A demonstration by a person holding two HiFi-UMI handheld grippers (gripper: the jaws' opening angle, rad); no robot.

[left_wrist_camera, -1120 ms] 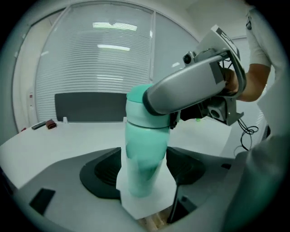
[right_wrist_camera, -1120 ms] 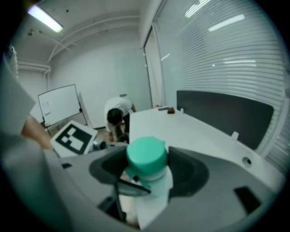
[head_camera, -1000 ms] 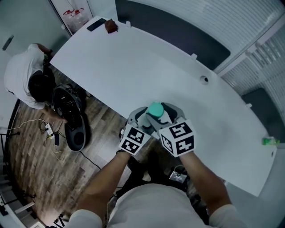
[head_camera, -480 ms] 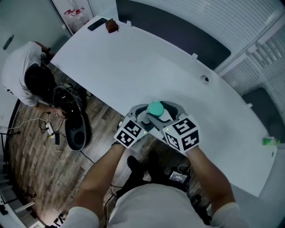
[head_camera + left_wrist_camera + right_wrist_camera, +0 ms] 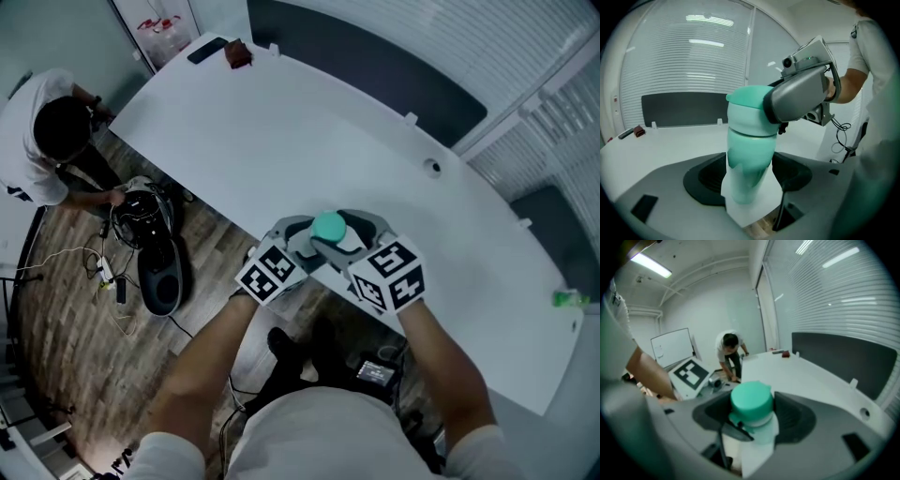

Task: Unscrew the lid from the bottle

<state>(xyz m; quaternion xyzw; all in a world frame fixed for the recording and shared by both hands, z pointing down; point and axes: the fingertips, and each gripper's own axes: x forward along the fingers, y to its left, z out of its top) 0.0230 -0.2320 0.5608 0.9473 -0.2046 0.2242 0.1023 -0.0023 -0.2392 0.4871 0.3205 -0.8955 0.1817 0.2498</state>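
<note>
A teal bottle stands at the near edge of the white table, with its teal lid on top. My left gripper is shut on the bottle's body, whose sides meet both jaws in the left gripper view. From the other side, my right gripper is shut on the lid, which fills the gap between its jaws. One grey finger of the right gripper presses the lid in the left gripper view. The bottle's base is hidden.
A dark flat object and a small red-brown one lie at the table's far left corner. A cable hole and a green item sit to the right. A person bends over black gear on the floor.
Both marker cubes have spread slightly apart, the left one leftward and the right one rightward, around the bottle. The person on the floor has shifted up and straightened.
</note>
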